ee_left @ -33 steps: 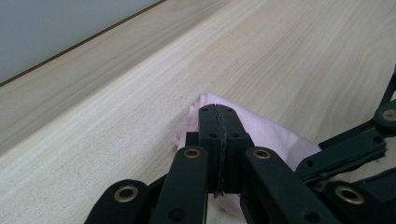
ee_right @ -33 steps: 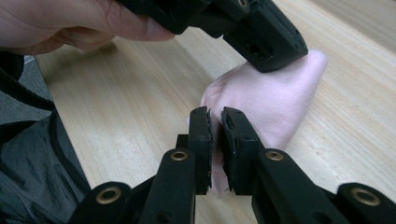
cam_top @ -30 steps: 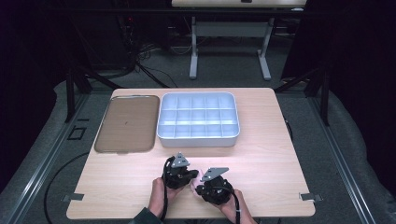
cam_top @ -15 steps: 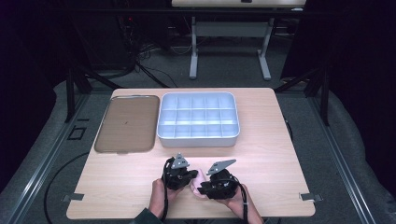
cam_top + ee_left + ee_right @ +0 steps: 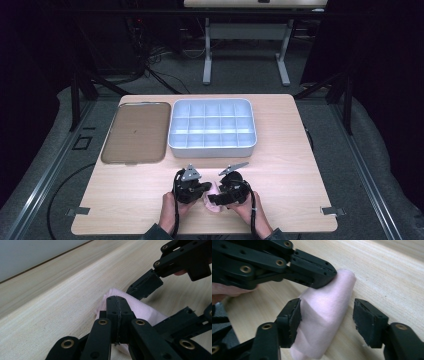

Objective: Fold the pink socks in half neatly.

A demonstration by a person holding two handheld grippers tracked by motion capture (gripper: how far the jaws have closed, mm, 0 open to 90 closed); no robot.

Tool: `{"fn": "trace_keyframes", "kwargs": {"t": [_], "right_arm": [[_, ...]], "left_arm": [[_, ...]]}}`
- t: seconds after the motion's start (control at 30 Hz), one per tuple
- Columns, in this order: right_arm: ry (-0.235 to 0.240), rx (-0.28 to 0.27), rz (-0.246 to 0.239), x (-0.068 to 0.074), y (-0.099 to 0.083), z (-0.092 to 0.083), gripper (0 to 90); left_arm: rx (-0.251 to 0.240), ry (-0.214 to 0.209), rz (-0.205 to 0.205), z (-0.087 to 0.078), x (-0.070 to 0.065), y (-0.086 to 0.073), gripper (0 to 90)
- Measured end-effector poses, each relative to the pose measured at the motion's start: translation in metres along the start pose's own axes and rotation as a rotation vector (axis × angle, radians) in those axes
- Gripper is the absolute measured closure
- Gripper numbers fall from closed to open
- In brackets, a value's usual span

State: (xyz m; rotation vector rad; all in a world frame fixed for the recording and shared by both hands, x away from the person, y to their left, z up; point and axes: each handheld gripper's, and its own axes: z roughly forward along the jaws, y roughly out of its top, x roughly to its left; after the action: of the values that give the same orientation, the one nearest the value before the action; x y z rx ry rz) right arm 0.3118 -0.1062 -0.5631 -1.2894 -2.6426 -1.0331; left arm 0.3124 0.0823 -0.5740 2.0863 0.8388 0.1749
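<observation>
- The pink cloth (image 5: 214,196) lies bunched on the table (image 5: 300,165), near the middle of its front edge, between the two grippers.
- The left gripper (image 5: 117,305) has its jaws pressed together, and the pink fabric bulges out on both sides of the closed tips; it pinches the cloth at the end.
- In the right gripper view the same closed tips sit on the far end of the cloth (image 5: 324,312).
- The right gripper (image 5: 327,320) has just been opening: its jaws stand apart with the cloth between them. The left pad (image 5: 293,315) is at the fabric's edge; the right pad (image 5: 367,320) is clear of it.
- Both hands come in over the front edge; the grippers point toward each other.
- A compartment tray (image 5: 212,129) sits at the back, centre.
- A brown tray (image 5: 136,132) lies just beside it, toward the left edge.
</observation>
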Motion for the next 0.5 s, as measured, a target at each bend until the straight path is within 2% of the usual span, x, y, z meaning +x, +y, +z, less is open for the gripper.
{"fn": "trace_keyframes", "kwargs": {"t": [0.3,0.5], "right_arm": [[-0.037,0.036,-0.048,0.0028,0.0024,0.0043,39.1],[-0.016,0.060,-0.060,0.0022,0.0048,0.0044,43.8]], "left_arm": [[-0.001,0.001,0.014,-0.0006,0.0010,-0.0003,90.0],[-0.025,0.000,0.014,-0.0018,0.0026,-0.0018,88.7]]}}
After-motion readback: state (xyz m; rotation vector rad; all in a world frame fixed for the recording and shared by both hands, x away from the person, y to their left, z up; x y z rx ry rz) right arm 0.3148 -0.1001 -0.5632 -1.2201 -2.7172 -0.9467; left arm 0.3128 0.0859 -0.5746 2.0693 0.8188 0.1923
